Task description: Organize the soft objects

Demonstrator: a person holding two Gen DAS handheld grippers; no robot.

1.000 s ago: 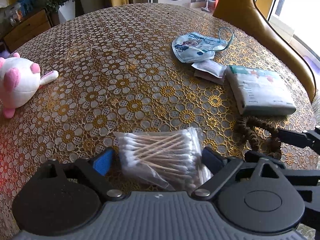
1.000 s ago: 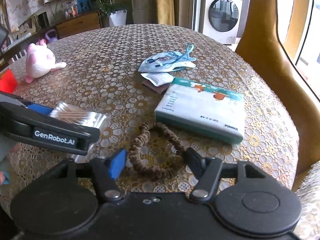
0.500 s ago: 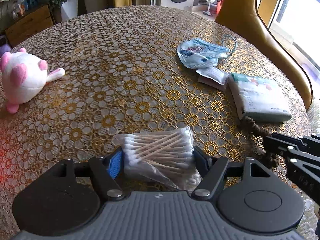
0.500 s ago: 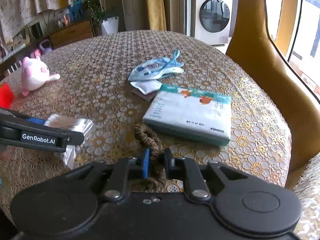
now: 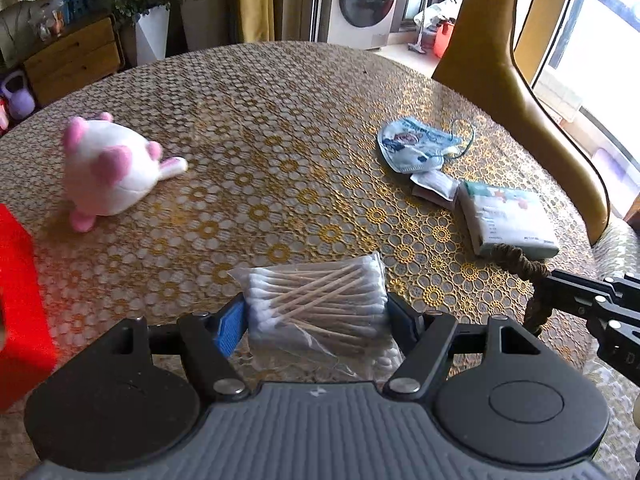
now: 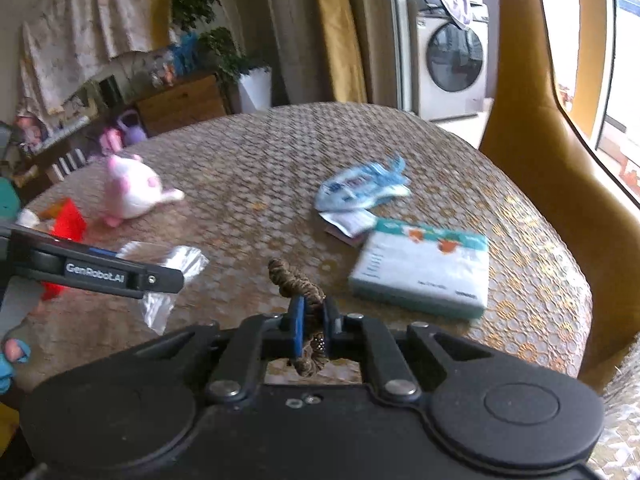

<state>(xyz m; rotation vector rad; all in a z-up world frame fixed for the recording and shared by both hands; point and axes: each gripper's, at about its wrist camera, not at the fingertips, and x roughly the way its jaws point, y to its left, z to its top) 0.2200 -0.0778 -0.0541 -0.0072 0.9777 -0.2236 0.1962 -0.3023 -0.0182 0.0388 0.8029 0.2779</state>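
At the far left of the left wrist view a red box (image 5: 18, 300) is cut off by the frame edge, so what it holds cannot be seen. Next comes a white and pink plush toy (image 5: 108, 168) lying on the round table (image 5: 280, 92), well apart from everything else. In the middle, the left gripper (image 5: 314, 316) has its jaws set wide but pressed against both ends of a clear bag of cotton swabs (image 5: 320, 300), which it holds just above the patterned cloth (the bag's loose lower end sags under the fingers). To the right lie a blue face mask (image 5: 420, 148), a small white packet (image 5: 434, 184) touching it, and then a pack of tissues (image 5: 506, 220) near the table's edge. Farthest right is the right gripper (image 6: 313, 314), whose jaws have just been closing and are now nearly pressed together, pinching a brown hair scrunchie (image 6: 296, 282); the scrunchie is lifted off the table, one loop sticking up past the fingertips and the rest hanging below them. The right wrist view is blurred, so the print on the tissue pack is hard to read. A yellow chair (image 5: 500, 52) stands behind the table.
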